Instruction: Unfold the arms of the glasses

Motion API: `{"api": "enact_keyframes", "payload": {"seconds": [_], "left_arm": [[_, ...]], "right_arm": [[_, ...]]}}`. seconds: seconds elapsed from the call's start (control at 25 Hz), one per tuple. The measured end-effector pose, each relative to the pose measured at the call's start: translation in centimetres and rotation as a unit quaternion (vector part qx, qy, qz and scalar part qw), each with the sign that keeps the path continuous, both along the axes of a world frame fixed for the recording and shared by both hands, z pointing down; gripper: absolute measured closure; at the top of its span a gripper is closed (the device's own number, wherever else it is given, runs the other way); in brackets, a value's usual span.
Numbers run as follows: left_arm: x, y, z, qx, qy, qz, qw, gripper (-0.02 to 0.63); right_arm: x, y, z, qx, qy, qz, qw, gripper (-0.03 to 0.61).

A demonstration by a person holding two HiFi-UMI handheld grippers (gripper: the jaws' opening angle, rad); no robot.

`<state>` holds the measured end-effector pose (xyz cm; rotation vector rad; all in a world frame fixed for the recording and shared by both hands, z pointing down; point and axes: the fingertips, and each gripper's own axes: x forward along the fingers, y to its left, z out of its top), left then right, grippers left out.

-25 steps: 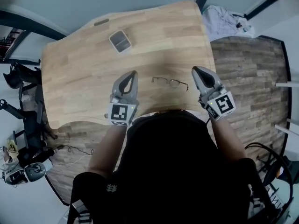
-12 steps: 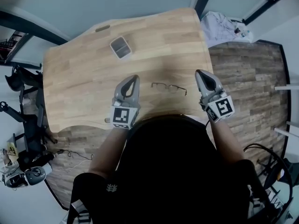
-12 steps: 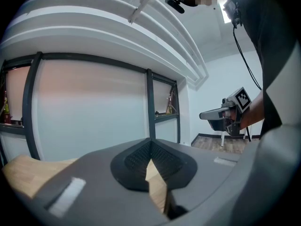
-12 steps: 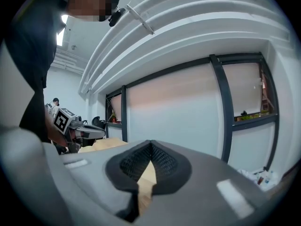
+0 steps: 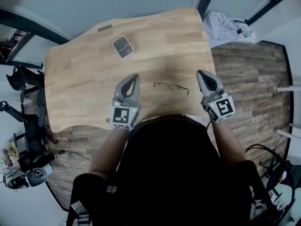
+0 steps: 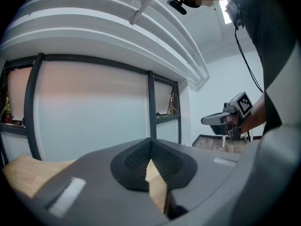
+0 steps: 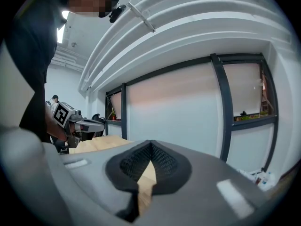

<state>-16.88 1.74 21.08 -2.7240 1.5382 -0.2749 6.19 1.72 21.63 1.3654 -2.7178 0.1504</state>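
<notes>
A thin-framed pair of glasses [image 5: 171, 86] lies on the wooden table [image 5: 84, 65] near its front edge, between the two grippers. My left gripper [image 5: 134, 76] hovers to the left of the glasses, jaws shut with nothing in them. My right gripper [image 5: 201, 73] hovers to their right, also shut and empty. In the left gripper view the pads [image 6: 150, 160] meet at their tips and the right gripper [image 6: 207, 120] shows across the room. In the right gripper view the pads [image 7: 150, 159] also touch, with the left gripper [image 7: 96, 122] at the left. The glasses appear in neither gripper view.
A small grey box [image 5: 122, 46] sits toward the far side of the table. Crumpled white cloth [image 5: 225, 22] lies on the floor past the table's right corner. A dark chair [image 5: 21, 76] and cables stand left of the table.
The view has shifted slightly, so the table and glasses sit a little lower in the picture. Both grippers hold nearly the same places on either side of the glasses.
</notes>
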Motion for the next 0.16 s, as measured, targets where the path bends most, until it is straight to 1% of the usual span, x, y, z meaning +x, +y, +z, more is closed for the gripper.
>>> {"api": "enact_keyframes", "payload": {"seconds": [0.16], "left_arm": [[0.10,0.07,0.08,-0.001,0.001,0.002,1.0000,0.609]], "right_arm": [[-0.35,-0.08,-0.57,0.006,0.001,-0.003,1.000,0.578]]}}
